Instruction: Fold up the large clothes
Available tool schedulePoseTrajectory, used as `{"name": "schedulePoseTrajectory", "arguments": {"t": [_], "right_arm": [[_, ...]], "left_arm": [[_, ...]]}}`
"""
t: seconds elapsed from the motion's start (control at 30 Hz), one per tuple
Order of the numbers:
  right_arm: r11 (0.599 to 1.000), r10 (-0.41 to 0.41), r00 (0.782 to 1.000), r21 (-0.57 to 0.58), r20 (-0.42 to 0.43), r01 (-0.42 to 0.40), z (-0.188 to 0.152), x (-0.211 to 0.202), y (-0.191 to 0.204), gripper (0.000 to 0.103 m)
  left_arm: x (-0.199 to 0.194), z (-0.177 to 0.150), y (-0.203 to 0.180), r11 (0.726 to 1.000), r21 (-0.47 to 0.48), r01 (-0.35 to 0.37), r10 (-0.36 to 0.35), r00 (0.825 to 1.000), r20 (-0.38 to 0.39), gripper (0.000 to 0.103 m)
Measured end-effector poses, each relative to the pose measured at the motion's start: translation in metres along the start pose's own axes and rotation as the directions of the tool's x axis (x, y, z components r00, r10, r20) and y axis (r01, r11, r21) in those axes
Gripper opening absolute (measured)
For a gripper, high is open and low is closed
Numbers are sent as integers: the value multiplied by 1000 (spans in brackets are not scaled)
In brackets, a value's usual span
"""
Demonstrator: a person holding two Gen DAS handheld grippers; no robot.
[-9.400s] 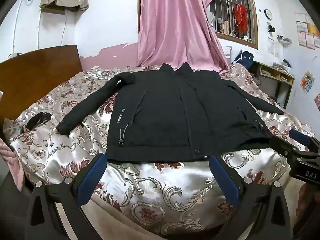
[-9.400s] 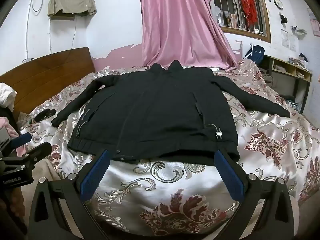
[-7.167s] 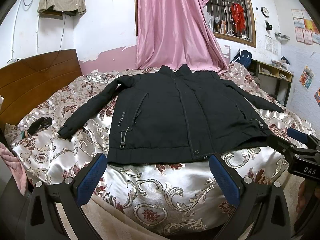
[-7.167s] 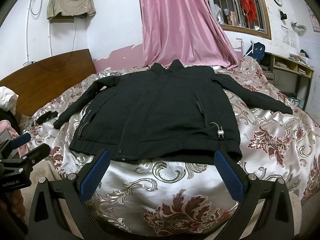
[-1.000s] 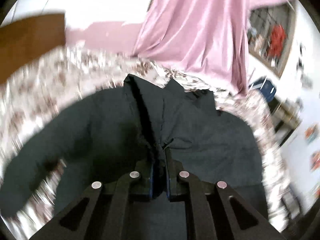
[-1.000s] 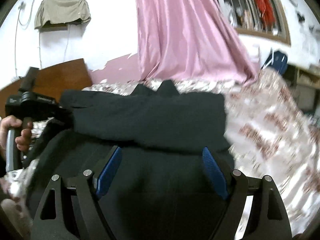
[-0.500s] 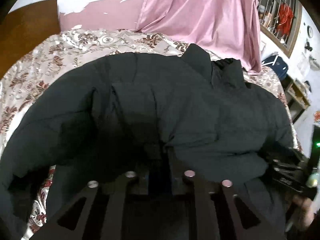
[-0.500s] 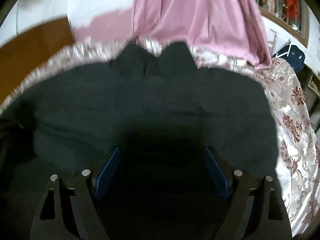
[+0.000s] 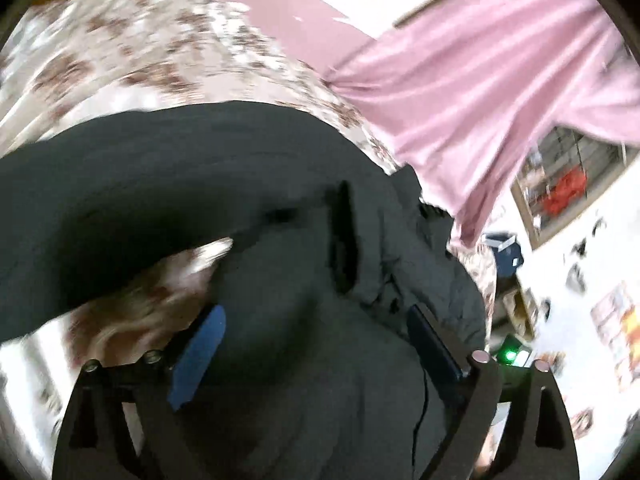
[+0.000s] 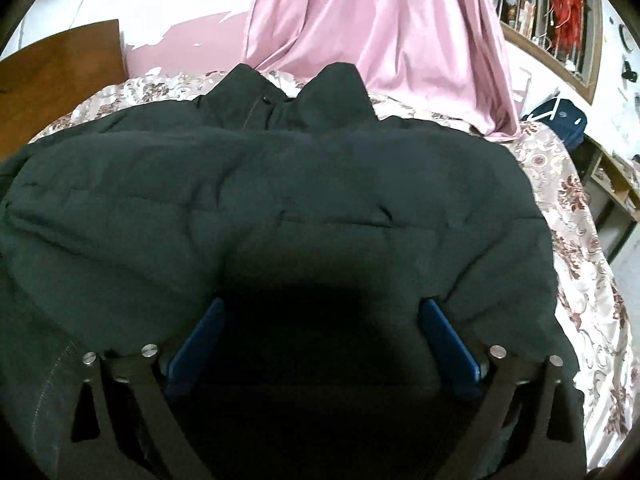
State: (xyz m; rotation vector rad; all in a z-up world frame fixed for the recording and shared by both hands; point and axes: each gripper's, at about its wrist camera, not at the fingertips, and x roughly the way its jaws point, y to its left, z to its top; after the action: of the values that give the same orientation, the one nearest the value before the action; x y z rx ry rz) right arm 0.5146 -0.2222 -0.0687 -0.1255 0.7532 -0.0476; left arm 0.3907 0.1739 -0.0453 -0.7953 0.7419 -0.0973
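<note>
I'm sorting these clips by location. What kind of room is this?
Most likely a bedroom in a home. A black jacket lies on a bed with a floral satin bedspread, a wooden headboard stands behind it, and a pink curtain hangs by a barred window.

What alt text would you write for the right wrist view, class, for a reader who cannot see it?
A black jacket lies on a floral bedspread, its collar pointing away toward a pink curtain. The right gripper sits low over the jacket, jaws open, blue pads apart.
</note>
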Motion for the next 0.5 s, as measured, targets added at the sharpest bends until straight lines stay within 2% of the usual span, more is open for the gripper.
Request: {"name": "schedulePoseTrajectory", "arguments": {"t": [0.1, 0.17, 0.3, 0.37, 0.5], "right_arm": [[1000, -25, 1000, -8, -2, 25, -2, -6, 1, 101], [1000, -17, 1000, -4, -1, 17, 0, -17, -2, 101], [998, 58, 995, 13, 79, -59, 8, -52, 0, 101], [994, 105, 992, -1, 67, -106, 18, -59, 9, 101], [986, 162, 985, -54, 59, -158, 30, -63, 34, 101]], "left_arm": [[-23, -8, 40, 989, -140, 46, -46, 999, 4, 100], [-39, -11, 68, 968, -242, 61, -63, 998, 2, 101], [-61, -15, 112, 927, -369, 62, -46, 998, 52, 102], [-69, -16, 133, 891, -447, 81, -45, 995, 90, 102], [-70, -20, 169, 791, -594, 145, -61, 985, 159, 102]]}}
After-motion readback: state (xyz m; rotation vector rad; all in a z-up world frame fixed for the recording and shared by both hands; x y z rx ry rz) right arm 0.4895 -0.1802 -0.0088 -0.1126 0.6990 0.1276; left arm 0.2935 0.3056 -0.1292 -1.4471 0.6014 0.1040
